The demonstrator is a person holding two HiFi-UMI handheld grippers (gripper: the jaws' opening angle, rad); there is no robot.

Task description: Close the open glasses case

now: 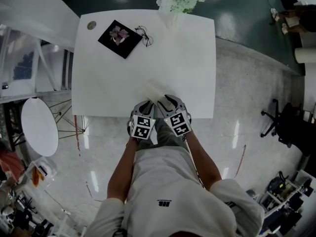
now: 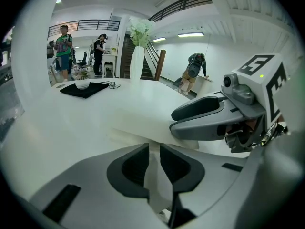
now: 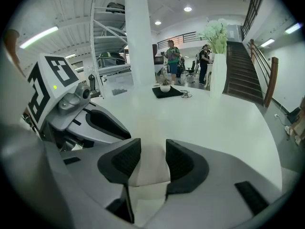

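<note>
- My left gripper (image 2: 153, 165) is clamping its fingers, almost together, on the thin edge of the cream case (image 2: 136, 135).
- My right gripper (image 3: 153, 162) is pinching the same case between its fingers.
- Glasses (image 1: 144, 36) are lying far ahead of both.

White rectangular desk (image 1: 148, 68): smooth, low-sheen top. Black square mat (image 1: 120, 38): matt, cloth-like. Cream glasses case (image 3: 152, 171): smooth, matt. Left gripper (image 2: 154, 149) and right gripper (image 3: 152, 144): smooth grey plastic shells, satin finish. Fingers (image 3: 125, 162): black, matt, finely ribbed pads that look like rubber. Pale speckled floor (image 1: 247, 107): polished, glossy, mirroring the lamps.
</note>
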